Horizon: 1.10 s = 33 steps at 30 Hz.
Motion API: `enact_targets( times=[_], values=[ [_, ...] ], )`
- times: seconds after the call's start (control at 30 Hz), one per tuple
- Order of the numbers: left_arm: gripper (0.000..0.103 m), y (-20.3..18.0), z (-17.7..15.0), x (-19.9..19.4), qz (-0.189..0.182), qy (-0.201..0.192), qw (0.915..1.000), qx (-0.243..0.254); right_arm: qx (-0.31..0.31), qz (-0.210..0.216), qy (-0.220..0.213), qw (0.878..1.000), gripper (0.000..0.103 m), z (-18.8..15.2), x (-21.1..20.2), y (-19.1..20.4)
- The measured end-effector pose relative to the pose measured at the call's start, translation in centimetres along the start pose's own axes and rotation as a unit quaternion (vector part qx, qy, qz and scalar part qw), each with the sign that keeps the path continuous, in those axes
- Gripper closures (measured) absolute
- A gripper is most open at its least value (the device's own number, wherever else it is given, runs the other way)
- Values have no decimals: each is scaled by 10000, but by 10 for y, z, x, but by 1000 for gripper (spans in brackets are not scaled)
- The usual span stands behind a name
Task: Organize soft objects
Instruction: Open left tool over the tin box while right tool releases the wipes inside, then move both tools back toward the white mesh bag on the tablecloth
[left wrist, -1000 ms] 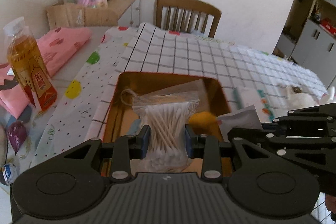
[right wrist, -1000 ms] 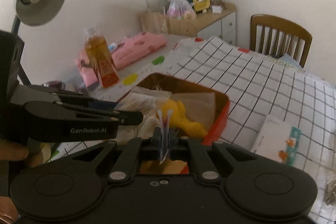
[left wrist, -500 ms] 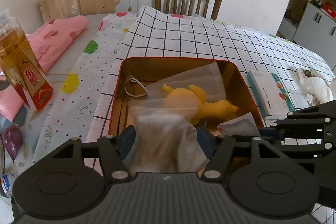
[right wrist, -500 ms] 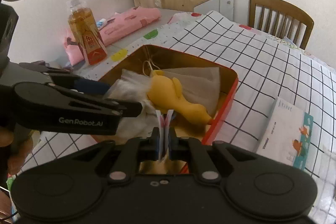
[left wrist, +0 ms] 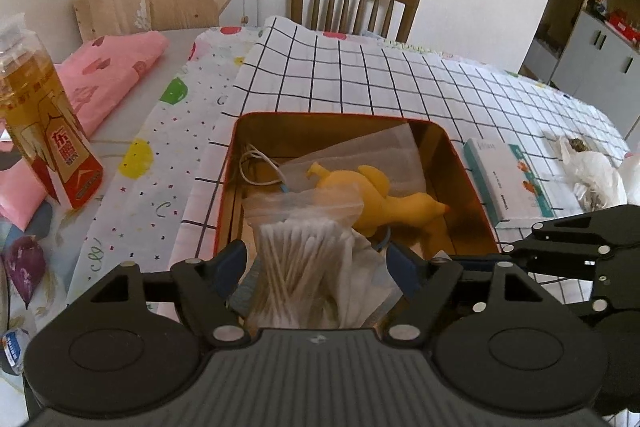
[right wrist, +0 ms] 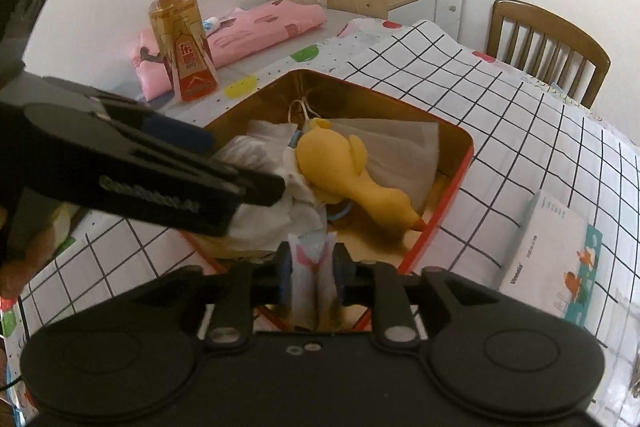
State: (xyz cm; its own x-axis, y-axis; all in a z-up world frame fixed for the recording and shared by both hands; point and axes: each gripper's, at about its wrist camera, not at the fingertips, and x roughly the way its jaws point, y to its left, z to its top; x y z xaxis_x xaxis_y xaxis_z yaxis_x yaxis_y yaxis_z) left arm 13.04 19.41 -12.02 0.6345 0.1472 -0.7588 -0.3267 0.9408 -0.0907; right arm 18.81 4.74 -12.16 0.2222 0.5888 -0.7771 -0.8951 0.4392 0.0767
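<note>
A red tin box (left wrist: 460,163) (right wrist: 460,167) with a gold inside sits on the checked cloth. In it lie a yellow rubber duck (left wrist: 380,199) (right wrist: 340,167), a translucent pouch (left wrist: 380,151), a coiled cord (left wrist: 252,167) and white tissue (right wrist: 276,211). My left gripper (left wrist: 316,259) is open; a clear bag of cotton swabs (left wrist: 300,259) lies between its spread fingers, in the box's near part. My right gripper (right wrist: 312,263) has opened slightly around a small white-and-pink packet (right wrist: 310,267) over the box's near edge.
A tea bottle (left wrist: 44,131) (right wrist: 182,43) and pink folded cloth (left wrist: 108,79) are at the left. A white booklet (left wrist: 508,179) (right wrist: 556,259) and a crumpled plastic bag (left wrist: 592,175) lie right of the box. A wooden chair (left wrist: 352,3) stands behind the table.
My left gripper opened and let go of the cotton swab bag, which dropped into the box. My right gripper lowered toward the box and its fingers parted a little around the packet.
</note>
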Motion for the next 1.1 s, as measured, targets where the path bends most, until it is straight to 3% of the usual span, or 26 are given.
enact_targets(
  times=[0.17,0.23,0.3,0.63,0.73,1.1],
  values=[
    [26,3,-2,-15,-83,-107,9999,-38,-4,-70,-101,9999,77,0,-7,-1],
    [26,3,-3,-22,-137,-176,9997,-49,58,-90,-193,9998,69,0,-14,-2],
    [26,1,-3,-30,-206,-242,9995,-51,78,-102,-329,9994,51,1,-22,-3],
    [26,-20,2,-65,-440,-551,9974,133,432,-137,-866,9952,45,-2,-77,-14],
    [18,-29,4,-72,-541,-634,9963,191,541,-220,-984,9934,39,-6,-94,-18],
    [18,-71,15,-86,-927,-816,9914,443,1001,-625,-1366,9836,14,-33,-152,-43]
  ],
)
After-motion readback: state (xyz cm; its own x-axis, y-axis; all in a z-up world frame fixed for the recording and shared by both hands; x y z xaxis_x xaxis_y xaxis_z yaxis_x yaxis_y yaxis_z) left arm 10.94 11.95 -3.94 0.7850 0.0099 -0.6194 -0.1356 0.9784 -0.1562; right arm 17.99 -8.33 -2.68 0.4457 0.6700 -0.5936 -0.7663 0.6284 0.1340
